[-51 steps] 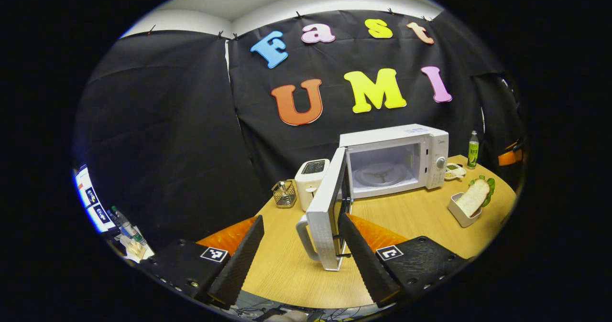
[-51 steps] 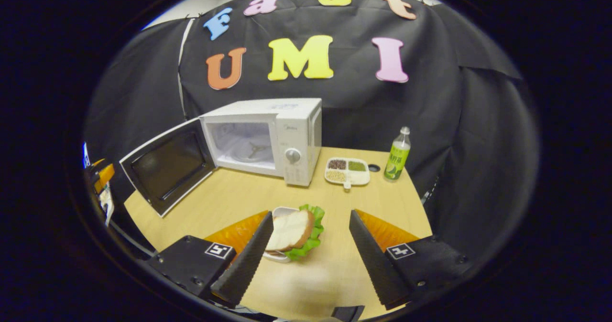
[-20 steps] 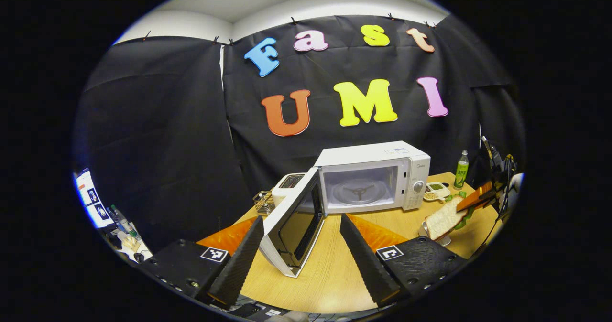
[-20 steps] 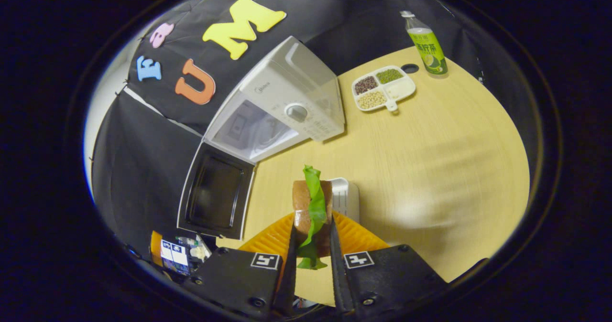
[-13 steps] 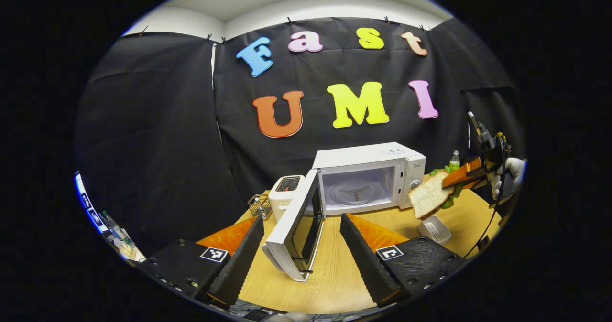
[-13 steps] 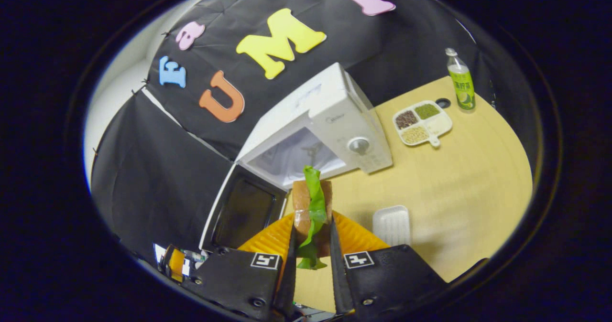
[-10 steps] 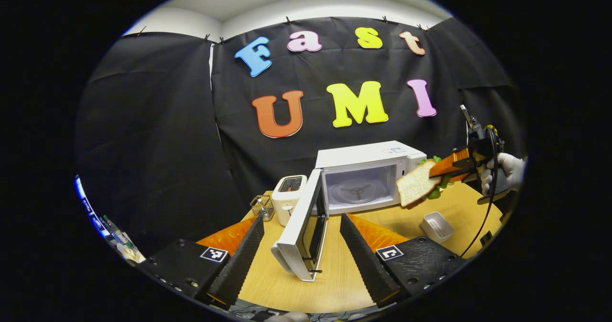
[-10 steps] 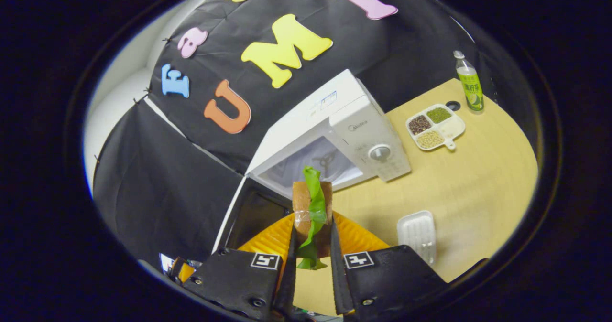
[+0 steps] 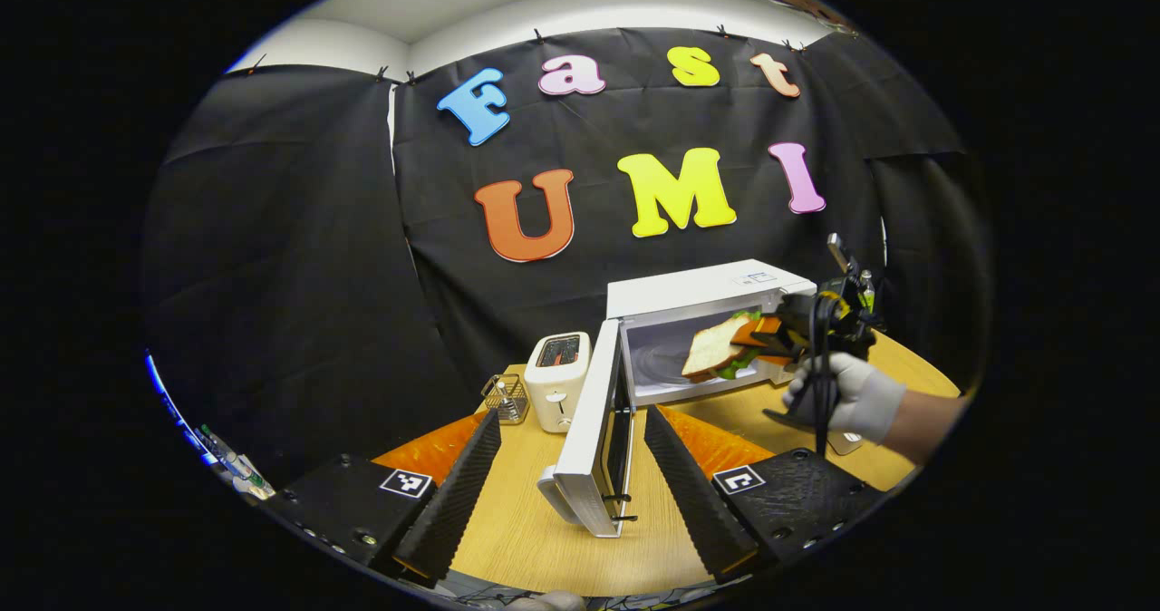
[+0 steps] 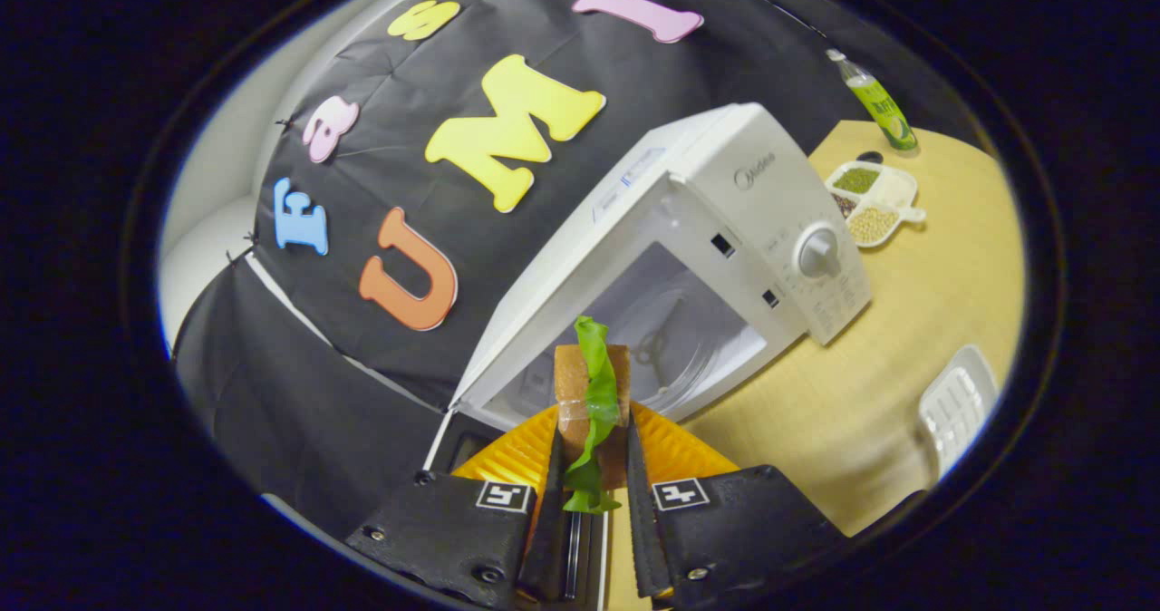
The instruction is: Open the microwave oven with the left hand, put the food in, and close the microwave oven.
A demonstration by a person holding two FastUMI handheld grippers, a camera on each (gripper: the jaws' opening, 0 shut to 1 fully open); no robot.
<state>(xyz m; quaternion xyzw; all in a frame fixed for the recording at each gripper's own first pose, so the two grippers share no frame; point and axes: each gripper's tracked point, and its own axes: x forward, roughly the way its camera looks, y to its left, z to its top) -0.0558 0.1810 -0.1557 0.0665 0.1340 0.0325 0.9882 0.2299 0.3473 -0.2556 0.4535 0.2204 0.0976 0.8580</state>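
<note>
- Black cloth hangs as the booth's wall in creased panels, clipped along its top edge, with a narrow pale gap between two panels in the left gripper view.
- Above the cloth runs a white wall under a pale ceiling, evenly lit.
- A light wood-grain tabletop with a rounded edge stands in front of the cloth; in the right gripper view its surface reaches to the cloth's foot.
- At the far left, below the tabletop, a blurred cluttered patch may be another desk with small bottles.
</note>
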